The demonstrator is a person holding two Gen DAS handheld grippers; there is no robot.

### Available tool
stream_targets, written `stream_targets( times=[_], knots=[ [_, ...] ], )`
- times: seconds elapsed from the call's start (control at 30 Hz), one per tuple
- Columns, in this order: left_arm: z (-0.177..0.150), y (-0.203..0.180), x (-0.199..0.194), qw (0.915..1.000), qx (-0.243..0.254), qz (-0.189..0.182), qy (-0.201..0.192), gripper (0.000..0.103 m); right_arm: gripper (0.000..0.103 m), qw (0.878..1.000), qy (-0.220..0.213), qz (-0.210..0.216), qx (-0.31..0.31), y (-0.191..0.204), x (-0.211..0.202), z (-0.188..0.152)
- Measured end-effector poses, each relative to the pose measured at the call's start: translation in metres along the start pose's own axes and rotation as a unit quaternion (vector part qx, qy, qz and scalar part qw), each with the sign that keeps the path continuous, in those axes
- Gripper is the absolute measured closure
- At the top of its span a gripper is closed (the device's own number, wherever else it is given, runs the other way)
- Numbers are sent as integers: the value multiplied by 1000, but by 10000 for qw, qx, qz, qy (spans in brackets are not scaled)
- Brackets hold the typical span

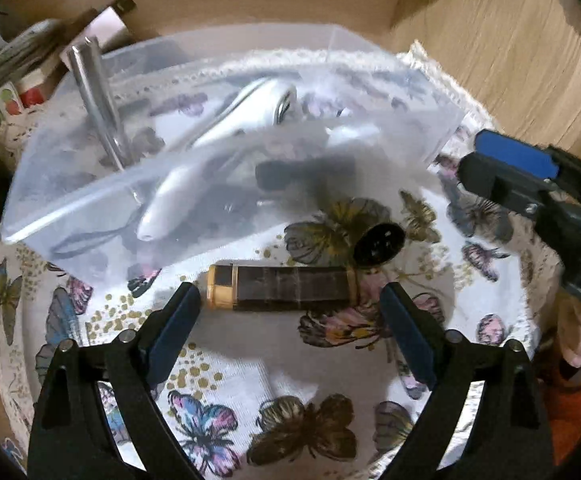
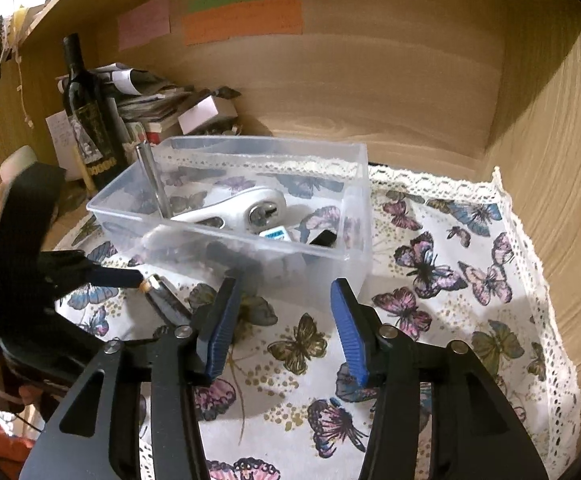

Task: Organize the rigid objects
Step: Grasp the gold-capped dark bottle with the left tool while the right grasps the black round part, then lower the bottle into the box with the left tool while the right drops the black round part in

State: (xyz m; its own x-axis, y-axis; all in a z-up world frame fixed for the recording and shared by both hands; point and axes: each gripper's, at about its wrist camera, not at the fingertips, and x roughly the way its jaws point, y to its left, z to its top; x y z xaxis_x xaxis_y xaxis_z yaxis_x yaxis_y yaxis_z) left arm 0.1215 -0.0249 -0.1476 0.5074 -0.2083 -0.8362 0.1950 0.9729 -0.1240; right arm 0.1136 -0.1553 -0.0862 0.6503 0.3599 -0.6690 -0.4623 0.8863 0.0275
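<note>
Writing: three paper notes (image 2: 210, 16), pink, green and orange, are seen stuck to the wooden back wall; their text is too blurred to be read. A gold-lettered label is carried by the dark wine bottle (image 2: 90, 120), but no word can be made out.

Small tag: a white and blue labelled item (image 2: 276, 234) is seen inside the bin; its print is illegible.

Brown tube: a dark brown cylinder with a tan cap (image 1: 280, 287) is laid flat on the butterfly cloth (image 1: 230, 368), crosswise, just in front of the clear plastic bin (image 2: 342, 216).

Black cap: a small round black piece (image 1: 379, 245) is set at the tube's right end, close against it.

Left gripper (image 1: 290, 316): the jaws are spread wide, nothing is held; the tube is framed between the two fingertips, just ahead of them, and contact cannot be told.

Right gripper (image 2: 284, 320): the jaws are held apart at a moderate width, empty, above the cloth and near the bin's front wall.

Bin contents: a white handled tool (image 2: 234, 210), a metal rod (image 2: 152, 178) leaning upright in the left corner, and dark items are contained.

Beside the bin: stacked papers (image 2: 150, 100) are piled to the left of it.
</note>
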Motion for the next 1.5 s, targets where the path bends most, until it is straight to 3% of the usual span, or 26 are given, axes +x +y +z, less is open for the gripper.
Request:
stream_targets(
  times=[0.07, 0.5, 0.67, 0.73, 0.8, 1.07, 1.5],
  knots=[
    [-2, -3, -1, 9998, 115, 128, -108, 22, 59, 10000, 71, 50, 4, 2, 4, -1],
    [-20, 29, -49, 9962, -207, 241, -813, 23, 59, 9967, 662, 375, -286, 33, 46, -7],
    [-32, 38, -58, 9956, -240, 283, -855, 23, 59, 9937, 943, 481, -356, 39, 62, -13],
    [-35, 42, -59, 9954, -258, 298, -870, 23, 64, 9931, 1041, 415, -356, 40, 68, -16],
    [-33, 41, -59, 9948, -292, 308, -921, 23, 73, 9935, 1012, 395, -348, 39, 67, -16],
    [-24, 33, -67, 9923, -288, 334, -1155, 23, 73, 9968, 662, 334, -312, 35, 43, -11],
    [6, 21, -99, 9820, -180, 366, -1842, 23, 73, 9990, -323, 94, -287, 20, -11, 26]
  ],
)
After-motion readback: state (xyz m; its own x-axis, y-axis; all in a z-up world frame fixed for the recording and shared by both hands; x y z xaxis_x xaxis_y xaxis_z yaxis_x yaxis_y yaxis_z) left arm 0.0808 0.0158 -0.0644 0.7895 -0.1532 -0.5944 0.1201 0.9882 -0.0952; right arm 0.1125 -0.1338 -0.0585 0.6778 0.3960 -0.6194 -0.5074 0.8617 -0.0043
